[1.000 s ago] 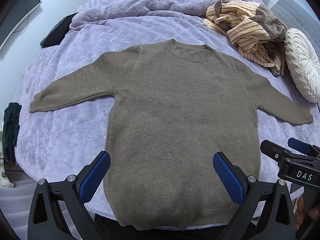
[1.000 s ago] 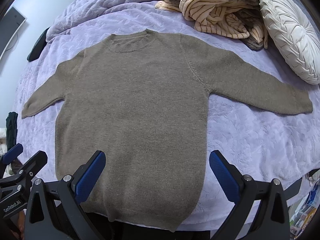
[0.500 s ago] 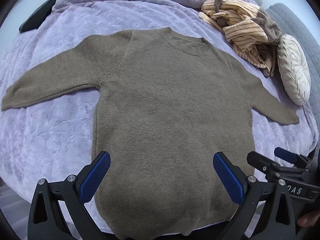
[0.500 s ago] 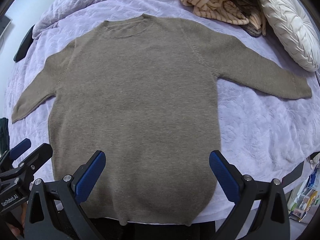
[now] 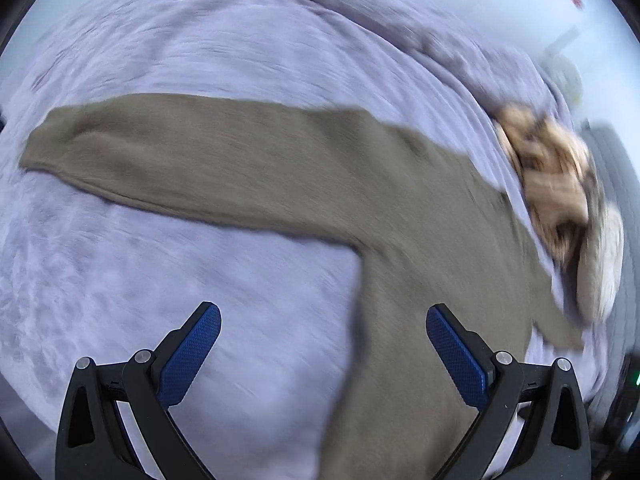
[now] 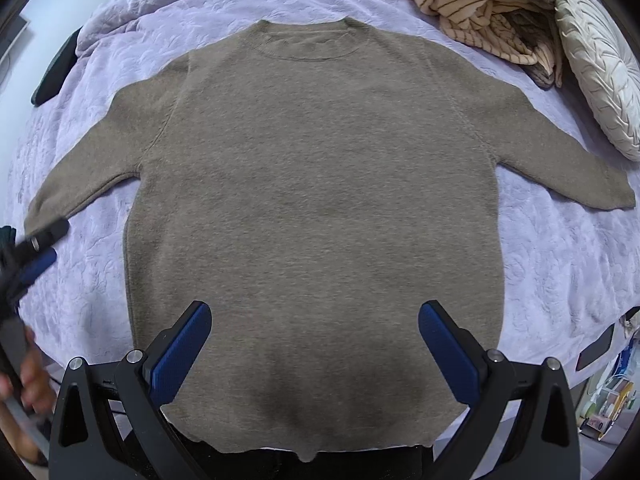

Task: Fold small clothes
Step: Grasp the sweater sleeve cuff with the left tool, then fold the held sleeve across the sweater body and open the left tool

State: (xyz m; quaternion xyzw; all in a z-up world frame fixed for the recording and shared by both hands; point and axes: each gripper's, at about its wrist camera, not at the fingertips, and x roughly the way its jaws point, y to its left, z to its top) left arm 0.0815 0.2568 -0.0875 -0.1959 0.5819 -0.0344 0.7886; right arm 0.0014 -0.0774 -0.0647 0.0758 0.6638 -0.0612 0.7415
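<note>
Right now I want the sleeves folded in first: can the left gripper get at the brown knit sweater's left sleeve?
Probably yes: the left gripper is open, the sleeve lies flat ahead with only bedspread between.

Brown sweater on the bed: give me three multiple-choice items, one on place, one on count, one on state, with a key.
1. Where is the striped garment?
A. beyond the collar, beside the round cushion
B. on the hem
C. under the left sleeve

2. How many sleeves of the brown sweater lie spread out?
A. none
B. one
C. two

3. The right tool is:
A. shut on the hem
B. open, empty
C. holding the cushion

Key: 1 A, it is bunched against the cushion; 2 C, both reach sideways; 3 B, its jaws stand wide apart above the sweater.
</note>
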